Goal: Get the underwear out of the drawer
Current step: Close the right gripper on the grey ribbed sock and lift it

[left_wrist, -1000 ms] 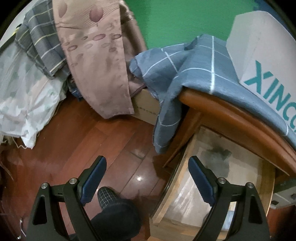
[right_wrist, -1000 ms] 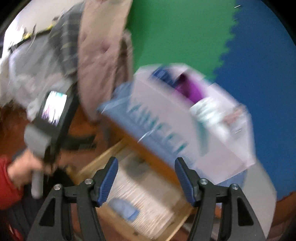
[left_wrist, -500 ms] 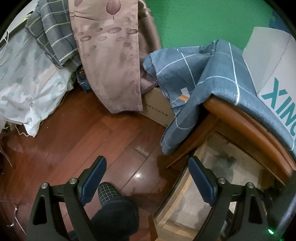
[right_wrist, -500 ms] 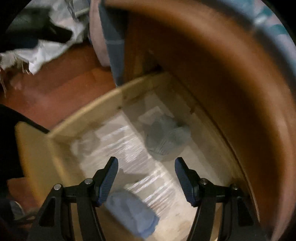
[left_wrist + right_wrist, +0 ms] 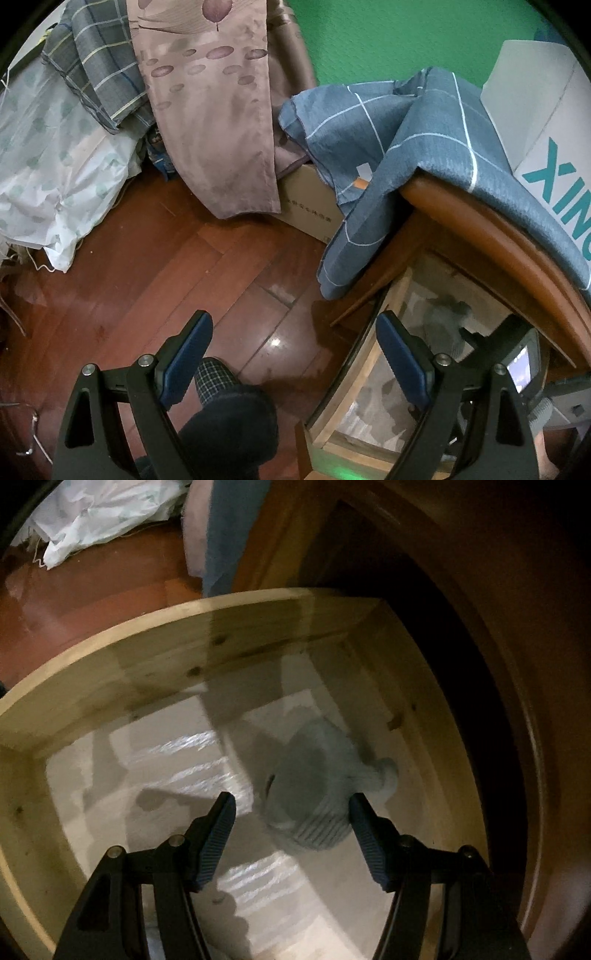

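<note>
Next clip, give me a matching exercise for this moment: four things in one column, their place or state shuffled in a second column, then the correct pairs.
Things:
1. underwear
2. right hand-held gripper
3. left hand-held gripper
4. blue checked cloth

Places or states:
A. draped over the cabinet top
B. open above the wooden floor, beside the drawer
C. crumpled on the drawer bottom
D. open inside the drawer, fingers either side of the garment

Pairs: 1-C, 2-D, 3-B, 4-A
</note>
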